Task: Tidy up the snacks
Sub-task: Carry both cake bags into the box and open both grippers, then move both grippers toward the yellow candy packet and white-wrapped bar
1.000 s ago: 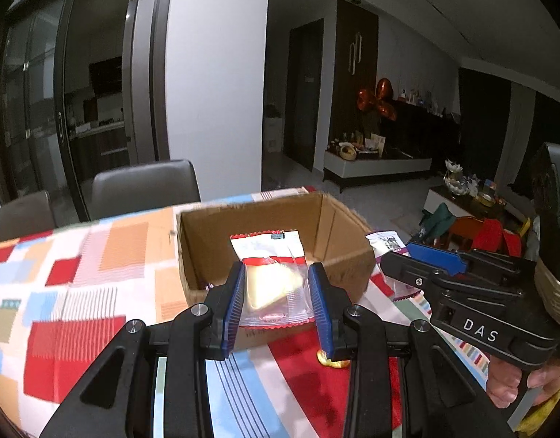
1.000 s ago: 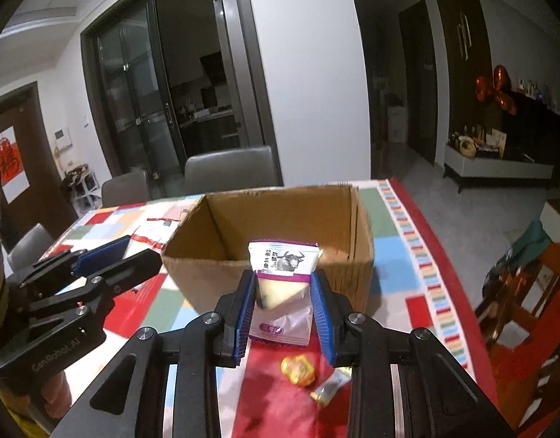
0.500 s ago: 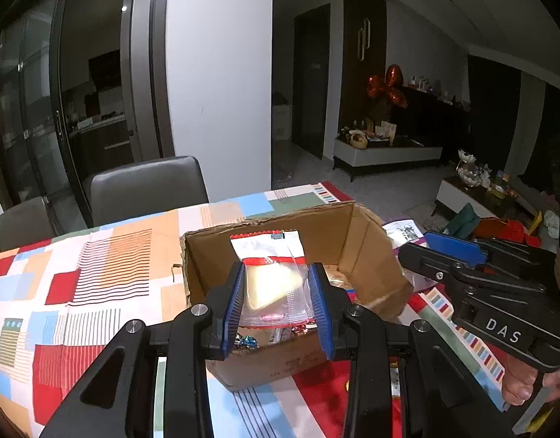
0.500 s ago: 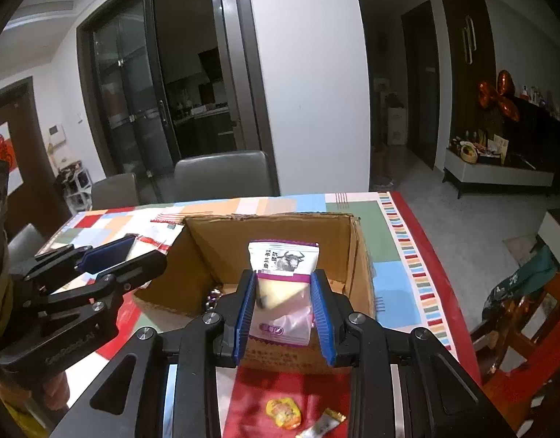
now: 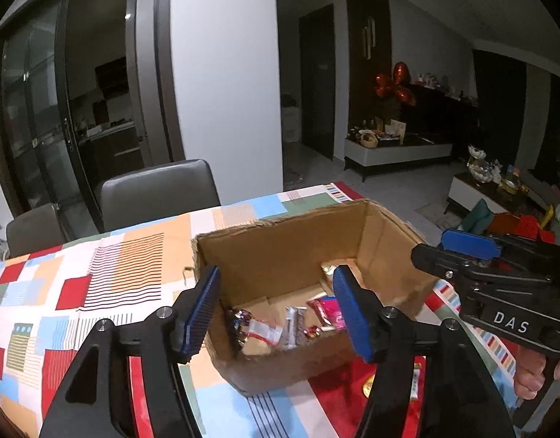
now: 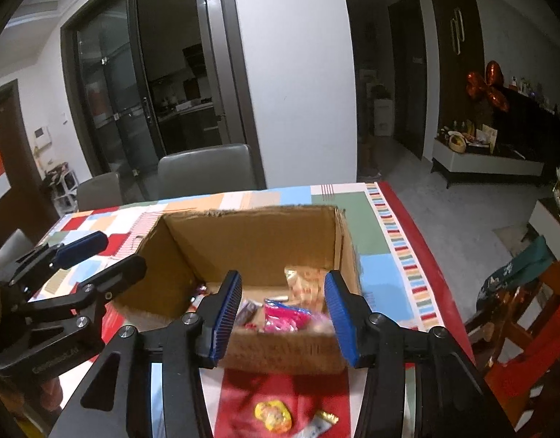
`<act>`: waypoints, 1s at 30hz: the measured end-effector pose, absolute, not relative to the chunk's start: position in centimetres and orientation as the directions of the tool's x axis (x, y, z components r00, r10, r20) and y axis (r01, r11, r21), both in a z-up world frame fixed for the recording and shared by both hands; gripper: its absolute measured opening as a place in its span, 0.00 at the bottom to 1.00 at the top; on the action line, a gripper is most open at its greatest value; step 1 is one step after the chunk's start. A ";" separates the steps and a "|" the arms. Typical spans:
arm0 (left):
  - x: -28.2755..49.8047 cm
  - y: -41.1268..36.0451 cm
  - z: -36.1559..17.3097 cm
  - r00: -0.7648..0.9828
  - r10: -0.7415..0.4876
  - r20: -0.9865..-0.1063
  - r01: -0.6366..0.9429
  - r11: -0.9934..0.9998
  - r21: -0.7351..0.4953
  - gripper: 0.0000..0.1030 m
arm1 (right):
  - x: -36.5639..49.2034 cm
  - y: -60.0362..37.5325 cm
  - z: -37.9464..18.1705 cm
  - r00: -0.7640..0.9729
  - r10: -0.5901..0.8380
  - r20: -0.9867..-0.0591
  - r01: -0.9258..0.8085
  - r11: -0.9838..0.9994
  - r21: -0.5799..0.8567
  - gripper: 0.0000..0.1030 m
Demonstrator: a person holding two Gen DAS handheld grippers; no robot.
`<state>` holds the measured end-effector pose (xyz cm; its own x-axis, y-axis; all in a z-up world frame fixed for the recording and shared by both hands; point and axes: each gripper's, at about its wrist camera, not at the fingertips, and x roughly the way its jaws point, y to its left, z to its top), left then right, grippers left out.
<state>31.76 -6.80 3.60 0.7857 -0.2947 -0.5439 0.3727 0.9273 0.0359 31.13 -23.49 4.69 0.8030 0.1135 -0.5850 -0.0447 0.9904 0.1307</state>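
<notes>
An open cardboard box (image 5: 280,255) (image 6: 250,241) stands on the patchwork tablecloth with several snack packets on its floor. My left gripper (image 5: 276,314) hovers over the box's near wall; its jaws are opening and nothing is between them. A clear packet with red trim (image 5: 263,330) lies in the box below it. My right gripper (image 6: 281,310) hangs over the box's near edge, its jaws also opening and empty. A pink packet (image 6: 283,315) and a blurred pale packet (image 6: 318,323) lie under it. Each gripper shows in the other's view: the right gripper (image 5: 448,252), the left gripper (image 6: 111,255).
A yellow candy (image 6: 273,416) and a small wrapped stick (image 6: 322,421) lie on the cloth in front of the box. Grey chairs (image 5: 159,197) (image 6: 206,171) stand behind the table. The table's right edge (image 6: 426,248) is close to the box, with a red chair (image 6: 528,346) beyond.
Both grippers advanced over the box and opened. The red-trimmed packet left the left jaws and the purple-trimmed packet left the right jaws; both dropped into the box.
</notes>
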 end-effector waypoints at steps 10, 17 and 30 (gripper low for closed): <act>27.9 -8.1 2.2 0.751 -0.368 -0.549 0.459 0.888 0.034 0.61 | 26.9 -24.6 2.8 0.792 0.112 -0.600 -0.032 0.989 0.142 0.47; 26.5 -9.5 0.0 0.702 -0.407 -0.584 0.517 0.856 0.025 0.61 | 24.1 -25.1 0.8 0.782 0.101 -0.615 -0.007 0.988 0.152 0.47; 26.5 -12.6 -6.5 0.582 -0.416 -0.699 0.568 0.823 -0.016 0.61 | 22.4 -27.5 -4.8 0.705 0.078 -0.705 0.067 0.982 0.177 0.47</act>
<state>26.54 -12.61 -6.51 0.5821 -0.4156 -0.6989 0.5681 0.8228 -0.0161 22.37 -27.48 -4.83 0.7049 0.0783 -0.7049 0.0675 0.9820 0.1765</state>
